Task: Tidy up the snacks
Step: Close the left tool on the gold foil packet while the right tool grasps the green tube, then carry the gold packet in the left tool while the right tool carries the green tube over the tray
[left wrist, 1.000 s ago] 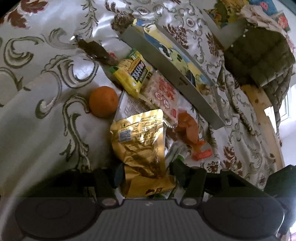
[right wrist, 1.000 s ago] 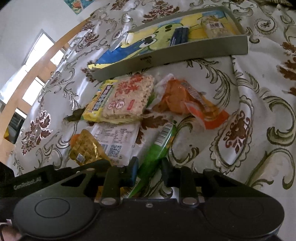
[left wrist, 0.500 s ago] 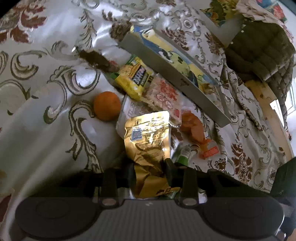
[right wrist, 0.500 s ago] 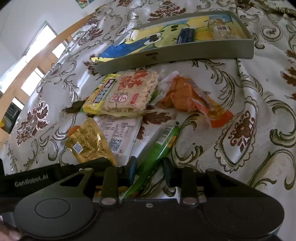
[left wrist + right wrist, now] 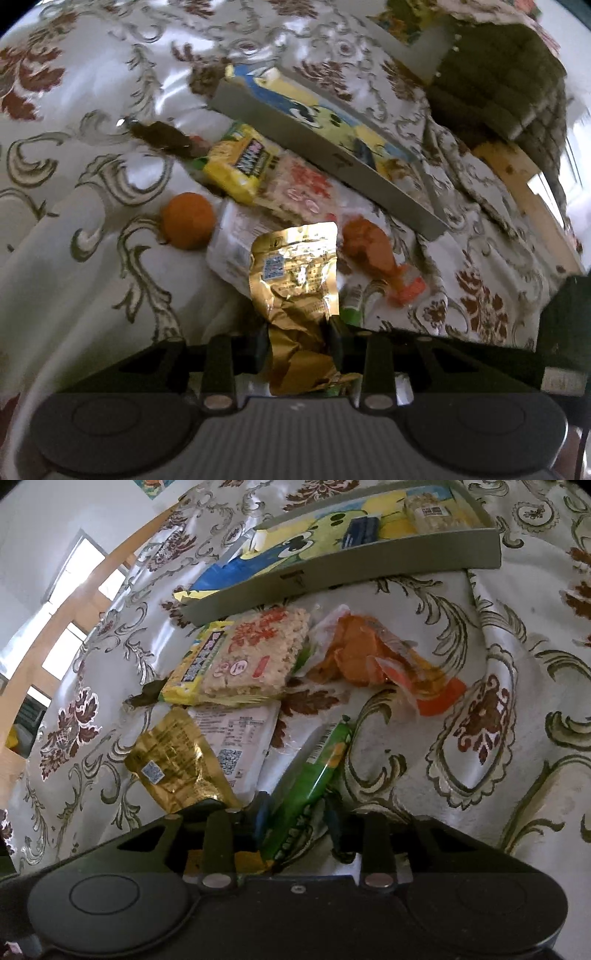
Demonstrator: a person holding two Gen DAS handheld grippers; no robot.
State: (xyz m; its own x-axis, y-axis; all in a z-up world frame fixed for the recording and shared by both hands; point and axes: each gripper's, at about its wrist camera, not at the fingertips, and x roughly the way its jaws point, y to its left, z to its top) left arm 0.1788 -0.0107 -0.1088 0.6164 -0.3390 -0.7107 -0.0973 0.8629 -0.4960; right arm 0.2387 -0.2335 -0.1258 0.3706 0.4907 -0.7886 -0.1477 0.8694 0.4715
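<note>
A crumpled gold foil pouch [image 5: 295,273] stands up between the pads of my left gripper [image 5: 299,343], which is shut on its lower end. My right gripper [image 5: 297,819] is shut on the near end of a long green snack packet [image 5: 317,771] that slants away over the cloth. Beyond them lies the grey tray [image 5: 332,155] with a cartoon lining; in the right wrist view the tray [image 5: 332,572] holds a blue bar [image 5: 360,531] and a pale cracker packet [image 5: 432,511]. From the right wrist, the gold pouch [image 5: 173,764] shows at the left.
Loose on the patterned cloth: an orange [image 5: 188,221], a yellow packet [image 5: 240,166], a red-printed rice cake packet [image 5: 255,653], a bag of orange chips [image 5: 369,653], a white packet [image 5: 236,738], a dark wrapper [image 5: 162,136]. A dark quilted cushion [image 5: 498,85] sits far right.
The left gripper's jaws closed onto the gold pouch, whose far end now stands up off the cloth. The right gripper kept its hold on the green packet.
</note>
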